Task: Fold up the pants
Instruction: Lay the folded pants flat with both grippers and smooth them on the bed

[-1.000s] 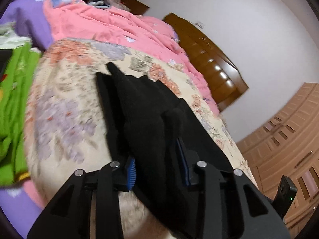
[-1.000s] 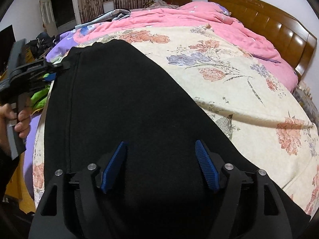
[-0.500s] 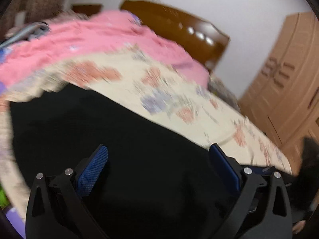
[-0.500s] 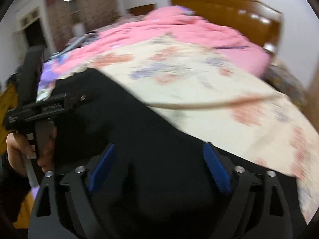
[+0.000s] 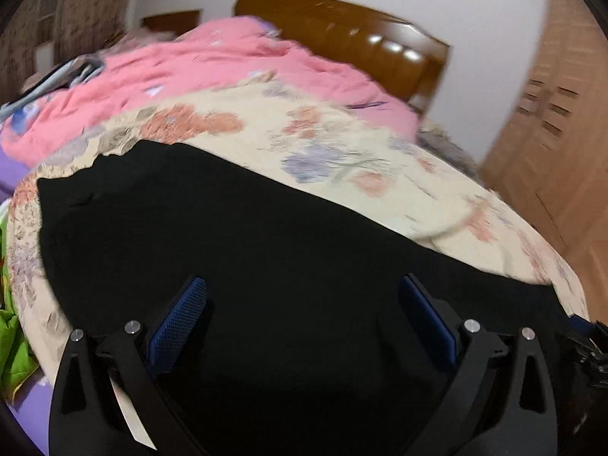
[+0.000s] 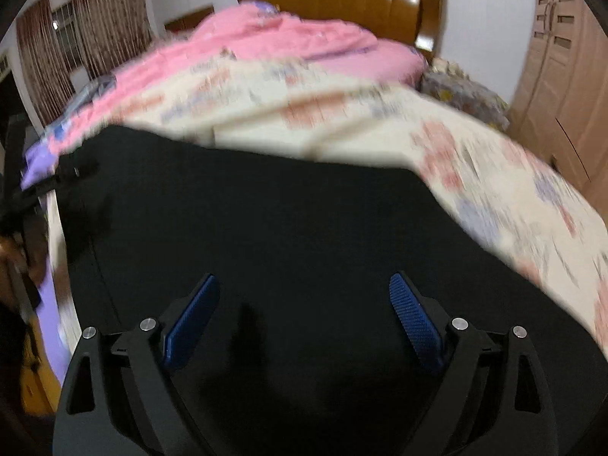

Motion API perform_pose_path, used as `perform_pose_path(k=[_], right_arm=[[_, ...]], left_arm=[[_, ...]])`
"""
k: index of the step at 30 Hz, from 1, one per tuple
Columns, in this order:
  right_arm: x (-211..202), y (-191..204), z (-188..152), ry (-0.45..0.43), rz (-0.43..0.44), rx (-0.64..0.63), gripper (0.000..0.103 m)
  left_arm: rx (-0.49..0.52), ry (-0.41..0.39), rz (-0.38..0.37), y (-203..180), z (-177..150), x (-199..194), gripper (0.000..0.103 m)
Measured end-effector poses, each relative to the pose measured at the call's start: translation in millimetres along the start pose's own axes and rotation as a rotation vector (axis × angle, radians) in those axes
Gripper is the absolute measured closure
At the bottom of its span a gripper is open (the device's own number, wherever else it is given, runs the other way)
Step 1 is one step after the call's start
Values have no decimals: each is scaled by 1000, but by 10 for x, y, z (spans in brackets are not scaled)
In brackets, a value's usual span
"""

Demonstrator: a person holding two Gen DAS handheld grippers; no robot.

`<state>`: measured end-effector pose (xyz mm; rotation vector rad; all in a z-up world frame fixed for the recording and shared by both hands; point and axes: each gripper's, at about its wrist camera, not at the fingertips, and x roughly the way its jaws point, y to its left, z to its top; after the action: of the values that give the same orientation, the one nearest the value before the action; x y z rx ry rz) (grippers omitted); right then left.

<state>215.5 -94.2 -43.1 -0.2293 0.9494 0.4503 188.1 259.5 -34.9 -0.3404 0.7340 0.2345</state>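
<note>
Pants [image 5: 266, 250]: black, spread flat on the floral bedspread [image 5: 342, 152], lying under and ahead of both claws, likely laid out ready for a fold.
Left claw [image 5: 304, 319]: released, blue pads wide apart, nothing between them; its jaws have just been opening.
Right claw [image 6: 304, 311]: likewise released and empty above the cloth, jaws just opened wider.
Pink quilt [image 5: 228, 64]: bunched beyond the pants, toward the headboard [image 5: 361, 34].

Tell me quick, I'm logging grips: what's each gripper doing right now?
Left gripper: jaws just opened, wide apart above the black pants, holding nothing.
Right gripper: jaws just opened wider, over the pants, holding nothing.
</note>
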Motion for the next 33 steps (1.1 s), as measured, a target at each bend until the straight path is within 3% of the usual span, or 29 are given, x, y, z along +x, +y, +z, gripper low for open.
perform_pose_path(k=[2, 4, 6, 10, 12, 14, 16, 17, 18, 20, 23, 25, 28, 31, 33], right_arm=[[104, -48, -242, 72, -51, -11, 12], [-8, -109, -398, 21, -12, -1, 11], [-103, -140, -496, 36, -31, -10, 11], [-372, -313, -638, -3, -112, 27, 11], [-362, -560, -808, 49, -161, 93, 11], [-482, -737, -981, -14, -75, 154, 10], [-552, -748, -1072, -23, -72, 132, 11], [-594, -737, -1103, -25, -81, 115, 11], [-631, -741, -1122, -26, -83, 114, 11], [-667, -807, -1137, -27, -68, 141, 11], [-717, -857, -1144, -17, -55, 171, 11], [-737, -947, -1067, -27, -33, 218, 11], [-729, -1007, -850, -59, -18, 262, 10], [-540, -1074, -427, -72, -144, 205, 8], [-417, -1189, -265, -42, -239, 191, 8]], left_arm=[[45, 33, 35, -58, -134, -58, 2], [123, 97, 92, -102, -319, 19, 2], [241, 68, 166, -192, -477, 34, 2], [173, 105, 235, -238, -434, -27, 2], [185, 44, 243, -370, -387, -191, 2], [270, 44, 284, -528, -412, -201, 2], [334, 113, 312, -595, -478, -25, 1], [331, 119, 308, -582, -526, 9, 1], [274, 91, 274, -500, -527, -13, 1], [162, 123, 206, -336, -500, 7, 1], [215, 153, 247, -419, -467, -1, 1], [195, 179, 278, -518, -421, -68, 2], [176, 93, 125, -843, -252, -289, 2], [253, 72, -101, -1527, -56, -204, 2], [360, 63, -233, -2103, -15, -20, 2]])
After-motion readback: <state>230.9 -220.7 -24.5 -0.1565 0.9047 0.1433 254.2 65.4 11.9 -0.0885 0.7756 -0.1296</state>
